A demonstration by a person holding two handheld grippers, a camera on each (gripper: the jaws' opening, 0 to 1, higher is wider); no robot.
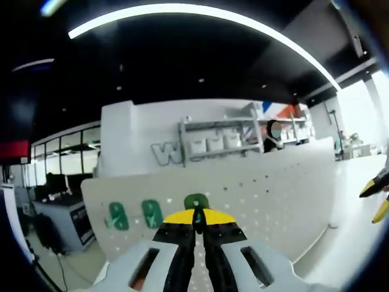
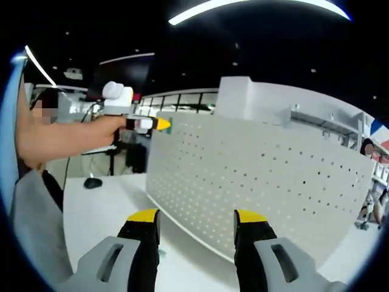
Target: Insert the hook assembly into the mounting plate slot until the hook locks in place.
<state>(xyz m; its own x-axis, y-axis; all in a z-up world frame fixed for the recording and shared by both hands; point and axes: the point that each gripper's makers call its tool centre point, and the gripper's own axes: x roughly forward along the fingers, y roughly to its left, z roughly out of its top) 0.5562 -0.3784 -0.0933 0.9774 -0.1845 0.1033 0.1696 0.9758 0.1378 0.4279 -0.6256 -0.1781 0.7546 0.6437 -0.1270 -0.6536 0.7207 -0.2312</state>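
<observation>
A white perforated mounting plate [image 1: 285,201] stands upright on the table. Two green hooks [image 1: 117,216] [image 1: 152,213] sit on its left part. My left gripper [image 1: 196,218] is shut on a third green hook [image 1: 196,201], pressed against the plate's face. In the right gripper view, a person's hand holds the left gripper [image 2: 159,123] at the upper left corner of the plate [image 2: 261,176], with the green hook [image 2: 171,125] just showing at its tip. My right gripper [image 2: 197,220] stands open, with nothing held, low in front of the plate. Its yellow tips [image 1: 377,198] also enter the left gripper view.
The plate stands on a white table [image 2: 103,207]. A small dark object [image 2: 92,182] lies on the table's far left. A person's bare arm [image 2: 55,137] reaches in from the left. Shelving [image 1: 213,143] and a desk with monitors [image 1: 61,201] stand behind.
</observation>
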